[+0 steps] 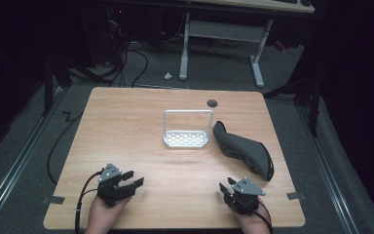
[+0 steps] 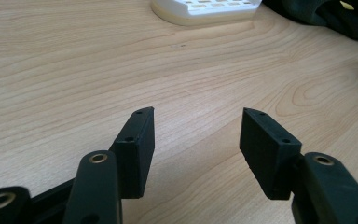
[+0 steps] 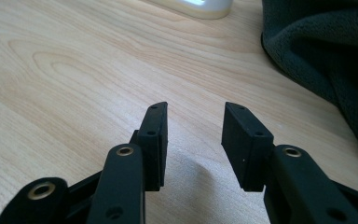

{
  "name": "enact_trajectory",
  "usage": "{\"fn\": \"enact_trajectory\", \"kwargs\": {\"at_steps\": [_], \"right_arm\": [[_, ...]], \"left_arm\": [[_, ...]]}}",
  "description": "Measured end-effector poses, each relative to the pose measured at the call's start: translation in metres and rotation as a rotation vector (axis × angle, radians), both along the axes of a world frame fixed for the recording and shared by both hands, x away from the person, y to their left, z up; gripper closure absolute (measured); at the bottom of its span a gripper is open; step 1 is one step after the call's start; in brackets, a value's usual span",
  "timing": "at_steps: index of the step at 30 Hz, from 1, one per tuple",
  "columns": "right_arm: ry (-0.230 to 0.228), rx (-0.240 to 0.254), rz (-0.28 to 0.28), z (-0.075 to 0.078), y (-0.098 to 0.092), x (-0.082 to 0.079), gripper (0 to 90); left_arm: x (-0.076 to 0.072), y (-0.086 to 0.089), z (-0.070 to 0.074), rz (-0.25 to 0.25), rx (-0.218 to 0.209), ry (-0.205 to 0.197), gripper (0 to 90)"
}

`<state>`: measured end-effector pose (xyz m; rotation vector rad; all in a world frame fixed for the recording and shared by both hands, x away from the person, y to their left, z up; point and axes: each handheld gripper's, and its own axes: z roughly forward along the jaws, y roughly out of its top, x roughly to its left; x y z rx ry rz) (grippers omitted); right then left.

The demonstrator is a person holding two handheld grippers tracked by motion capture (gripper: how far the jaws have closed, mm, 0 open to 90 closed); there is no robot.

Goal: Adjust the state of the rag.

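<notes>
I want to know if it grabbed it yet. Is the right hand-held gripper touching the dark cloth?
Apart. The high view shows bare table between the right hand-held gripper and the dark cloth; its jaws stand open and empty.

A pale wood-grain table is carrying a white rack with a slotted base, a dark grey cloth lying right, black grippers near.

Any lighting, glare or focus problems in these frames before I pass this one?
High view: surroundings fall to near black, the table is evenly lit, and the white rack base glares slightly. Left gripper view: sharp on the left gripper, the rack overexposed at the top edge. Right gripper view: the dark cloth keeps its texture, and a soft shadow lies under the right gripper.
</notes>
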<state>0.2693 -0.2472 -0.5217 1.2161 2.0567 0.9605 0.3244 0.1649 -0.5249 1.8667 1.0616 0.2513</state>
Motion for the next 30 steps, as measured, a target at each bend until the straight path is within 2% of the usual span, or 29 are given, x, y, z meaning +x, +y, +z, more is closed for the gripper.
{"fn": "enact_trajectory", "kwargs": {"at_steps": [6, 9, 16, 19, 27, 30], "right_arm": [[0.0, 0.006, 0.003, -0.003, -0.004, -0.001, 59.8], [-0.017, 0.015, 0.011, -0.001, -0.004, -0.001, 57.9], [-0.015, 0.012, 0.025, -0.002, -0.003, -0.001, 55.8], [-0.017, 0.009, 0.027, -0.002, -0.005, -0.002, 56.0], [-0.025, 0.026, 0.027, 0.002, -0.007, -0.005, 56.3], [-0.045, 0.041, 0.029, 0.007, -0.009, -0.008, 58.9]], "left_arm": [[-0.005, -0.013, -0.001, -0.012, 0.048, -0.043, 42.8], [-0.007, -0.017, -0.002, -0.028, 0.046, -0.055, 41.7], [-0.008, -0.015, -0.002, -0.033, 0.014, -0.036, 41.8], [-0.007, -0.014, 0.002, -0.042, -0.033, -0.011, 44.0], [-0.009, -0.015, 0.004, -0.075, -0.062, 0.003, 46.1], [-0.01, -0.016, 0.004, -0.092, -0.066, 0.004, 46.4]]}}
